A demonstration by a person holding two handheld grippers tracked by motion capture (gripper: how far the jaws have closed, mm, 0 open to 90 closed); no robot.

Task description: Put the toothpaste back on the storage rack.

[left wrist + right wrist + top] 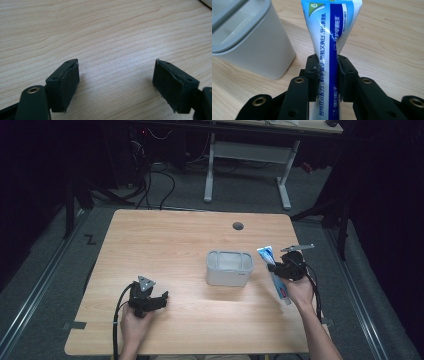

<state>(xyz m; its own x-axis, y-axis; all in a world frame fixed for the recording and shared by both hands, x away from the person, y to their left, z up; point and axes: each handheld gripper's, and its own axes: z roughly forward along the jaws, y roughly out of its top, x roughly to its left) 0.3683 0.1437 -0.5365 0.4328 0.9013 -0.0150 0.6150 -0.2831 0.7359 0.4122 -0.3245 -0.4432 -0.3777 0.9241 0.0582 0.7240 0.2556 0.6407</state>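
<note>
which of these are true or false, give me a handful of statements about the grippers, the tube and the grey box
1. The right gripper is shut on the toothpaste tube. True.
2. The left gripper holds the tube. False: its fingers stand apart over bare wood of the table, with nothing between them.
3. The grey container sits between the two grippers in the high view. True.
4. The tube already lies inside the container. False: it is outside, beside the container on the right gripper's side, clamped in the fingers.
5. The tube is red and yellow. False: it is blue and white with printed text.
</note>
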